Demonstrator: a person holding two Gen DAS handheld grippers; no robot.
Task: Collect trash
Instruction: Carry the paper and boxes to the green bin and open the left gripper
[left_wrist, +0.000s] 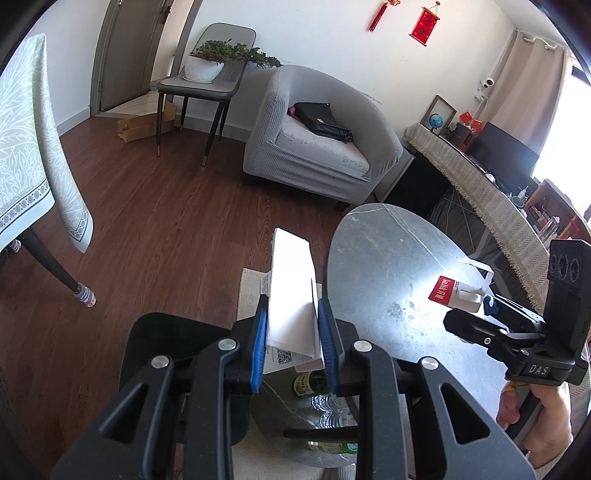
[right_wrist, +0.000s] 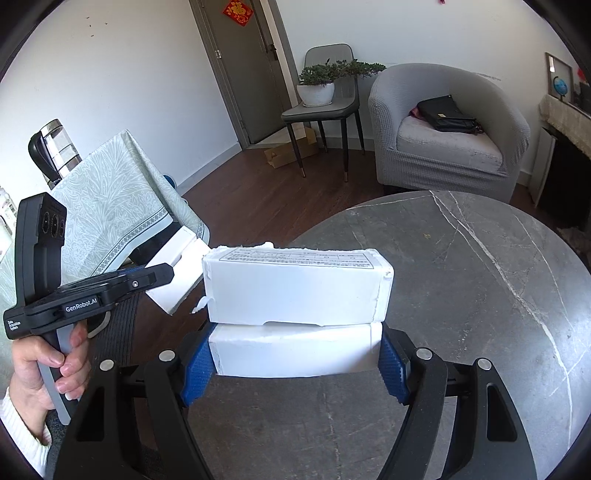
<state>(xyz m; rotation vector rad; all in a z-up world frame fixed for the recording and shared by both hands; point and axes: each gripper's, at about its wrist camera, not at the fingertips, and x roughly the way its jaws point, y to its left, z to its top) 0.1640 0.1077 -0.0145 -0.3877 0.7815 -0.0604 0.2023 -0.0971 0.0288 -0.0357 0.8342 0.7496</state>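
Left gripper (left_wrist: 291, 332) pinches a flat white folded cardboard piece (left_wrist: 291, 288) edge-on between its blue pads, jaws pressed nearly together on it; the piece sticks up and forward past the fingertips, plain white, with a printed slip bearing a QR code (left_wrist: 282, 356) showing at its lower end. It hangs above the dark wood floor (left_wrist: 166, 229), just left of the round grey marble-look table (left_wrist: 391, 266). Right gripper (right_wrist: 295, 354) clamps a torn white rectangular cardboard box (right_wrist: 295, 291), jaws spread wide with the blue pads pressing its lower half on both sides; the box looks like two stacked halves, upper one offset, ragged torn edges, a printed black-and-white label on its top face. In the left wrist view the same box shows a red printed side (left_wrist: 443, 290). Box is held over the tabletop, whether touching it cannot be told. Person's hand (right_wrist: 55, 362) in a white knit sleeve grips the left gripper's handle. Below the left gripper, under the table edge, lie a green-labelled bottle (left_wrist: 306, 384) and clear plastic bottles (left_wrist: 328, 410); what holds them is hidden. Behind: grey tub armchair (right_wrist: 443, 147) with a black bag (right_wrist: 443, 112) on its seat, and a white bowl planter with green plant (right_wrist: 317, 90) sitting on a grey chair.
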